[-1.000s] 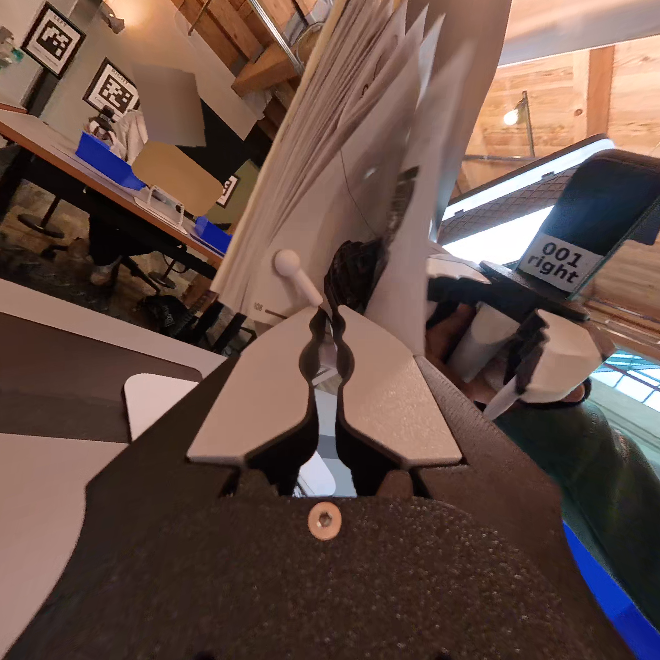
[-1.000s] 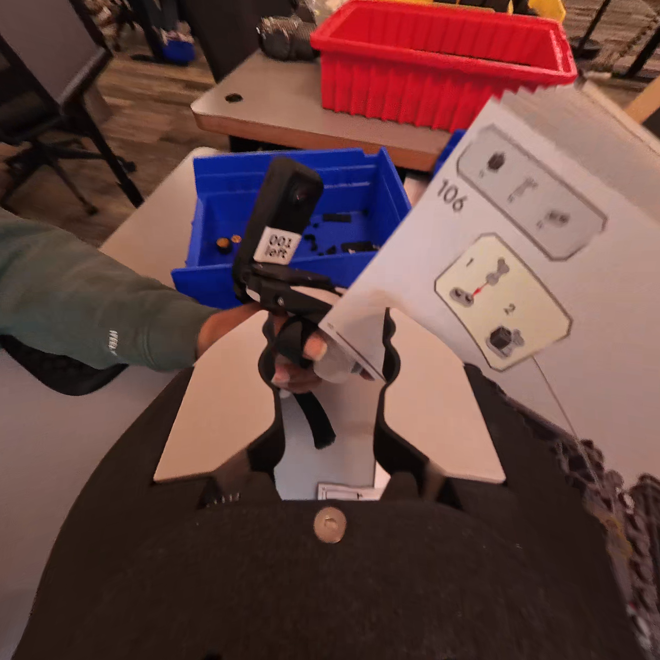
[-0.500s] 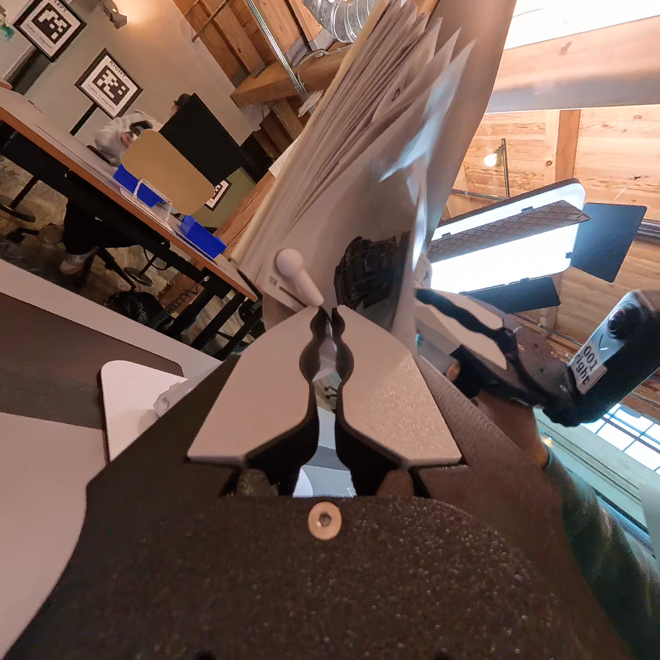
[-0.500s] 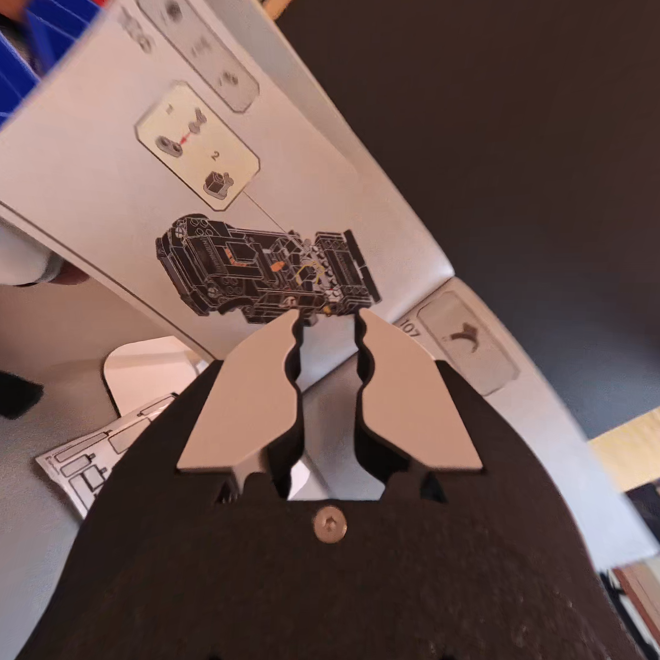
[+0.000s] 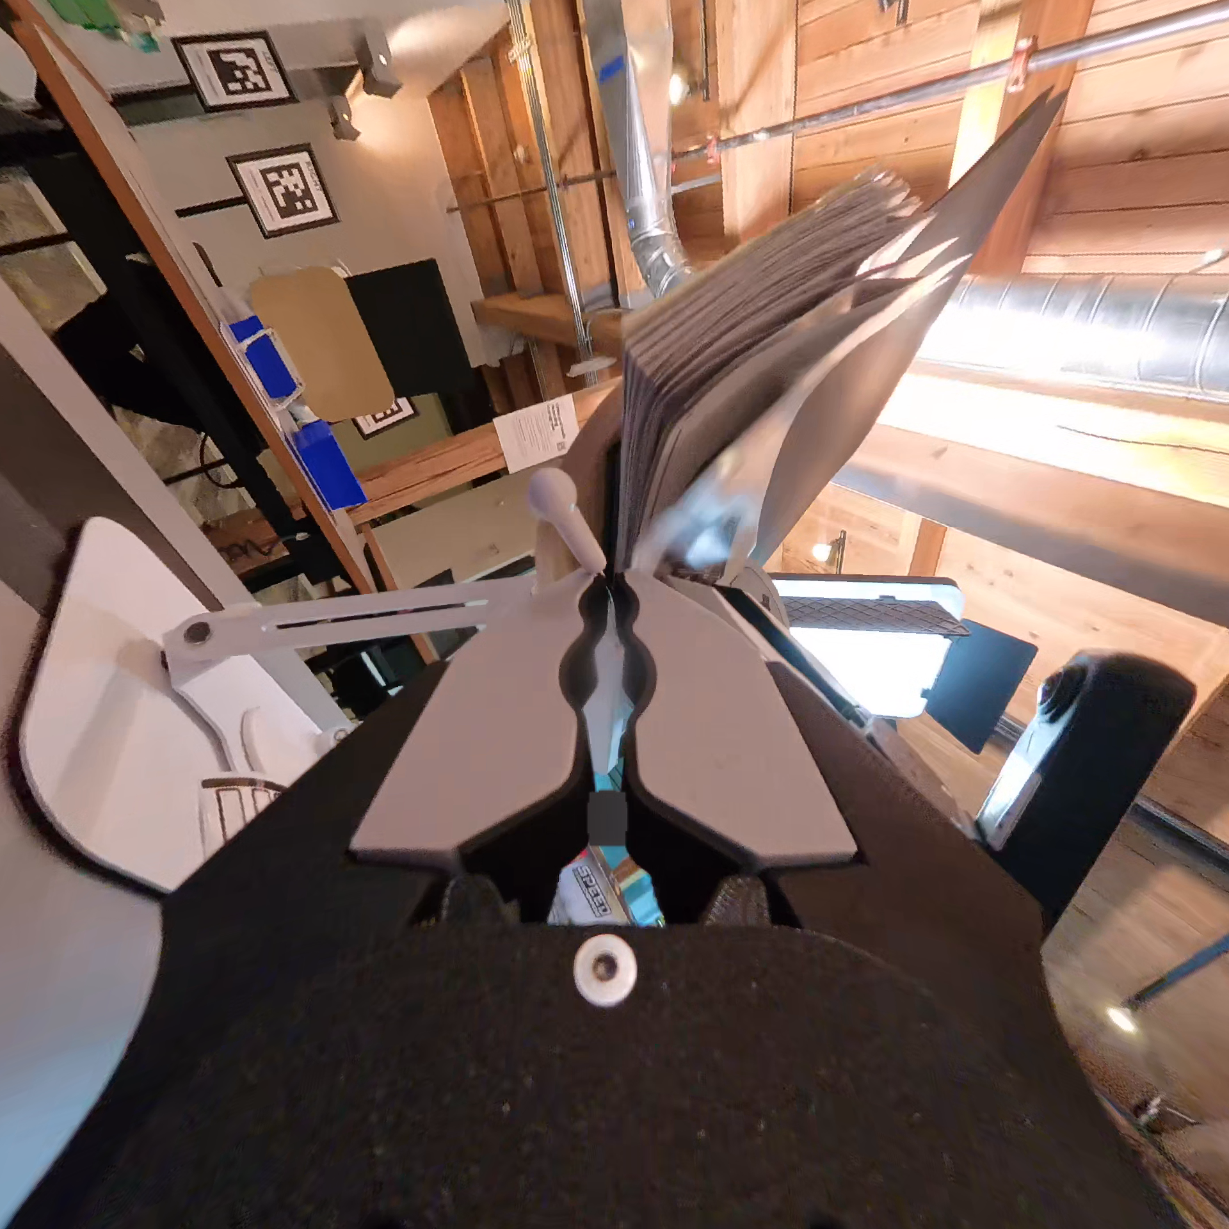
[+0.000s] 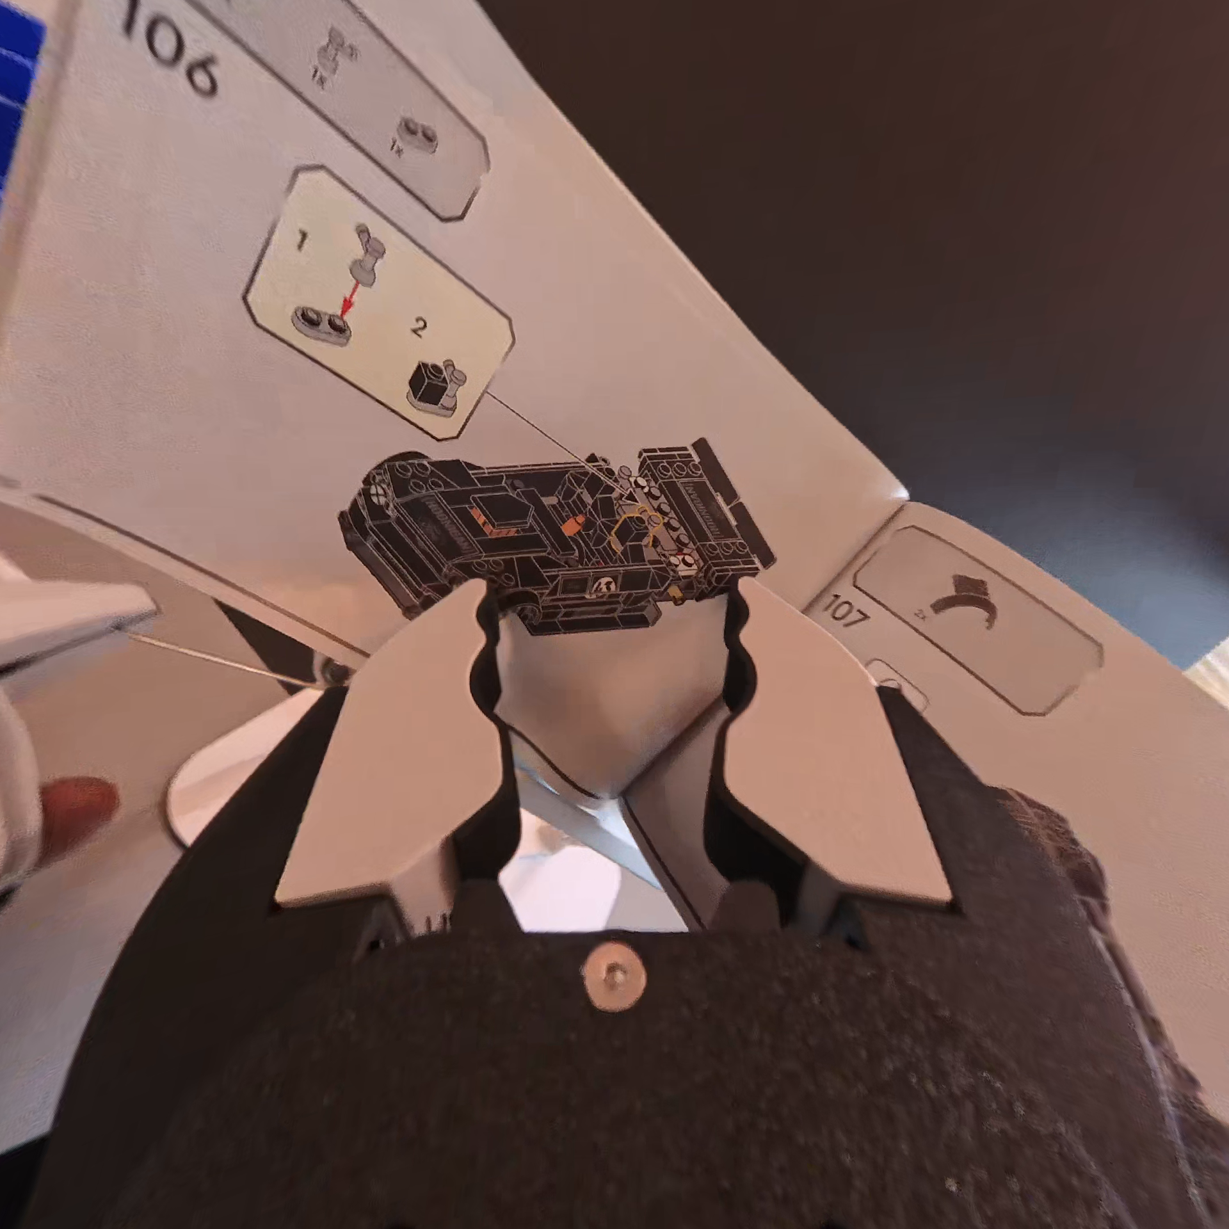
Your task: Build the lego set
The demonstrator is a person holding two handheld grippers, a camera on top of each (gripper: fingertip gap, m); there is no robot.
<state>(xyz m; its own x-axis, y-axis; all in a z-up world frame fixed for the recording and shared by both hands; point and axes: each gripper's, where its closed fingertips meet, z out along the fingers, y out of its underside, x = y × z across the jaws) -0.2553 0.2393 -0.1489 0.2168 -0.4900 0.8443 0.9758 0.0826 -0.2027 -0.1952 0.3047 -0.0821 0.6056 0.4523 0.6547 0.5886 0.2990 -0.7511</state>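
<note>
Between the nearly closed grey fingers of the left gripper (image 5: 608, 588) sits the lower edge of the thick white paper instruction booklet (image 5: 745, 399), its pages fanned upward. Close ahead of the right gripper (image 6: 608, 598), whose jaws stand wide apart and empty, the booklet's open page shows a printed black car drawing (image 6: 552, 532). Beyond it lies a dark tabletop (image 6: 931, 199).

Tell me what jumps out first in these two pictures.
The instruction booklet fills the right wrist view, open at a page with a drawing of a dark car, just beyond the open right gripper. In the left wrist view the left gripper is shut on the booklet's lower edge, pages fanning upward against wooden beams.
</note>
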